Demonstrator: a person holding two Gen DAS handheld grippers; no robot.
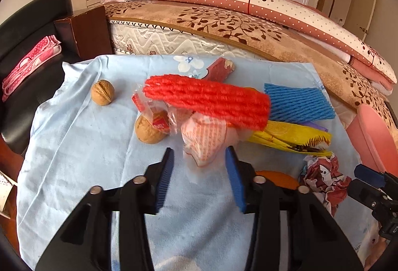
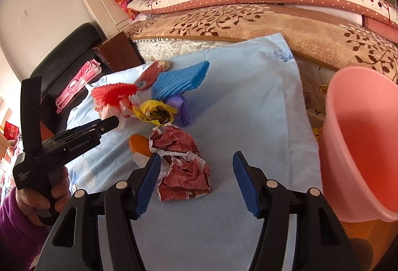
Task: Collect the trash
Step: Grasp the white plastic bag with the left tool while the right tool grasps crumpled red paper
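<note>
Left gripper jaws wide, pale pink striped plastic wrapper between tips on light blue cloth; right gripper wide beside crumpled maroon paper; pink plastic bucket right

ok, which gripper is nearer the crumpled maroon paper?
Right. The right gripper is open with the crumpled maroon paper just ahead, against its left finger. The left gripper is open over at the pink striped wrapper; the paper lies off to its right.
</note>
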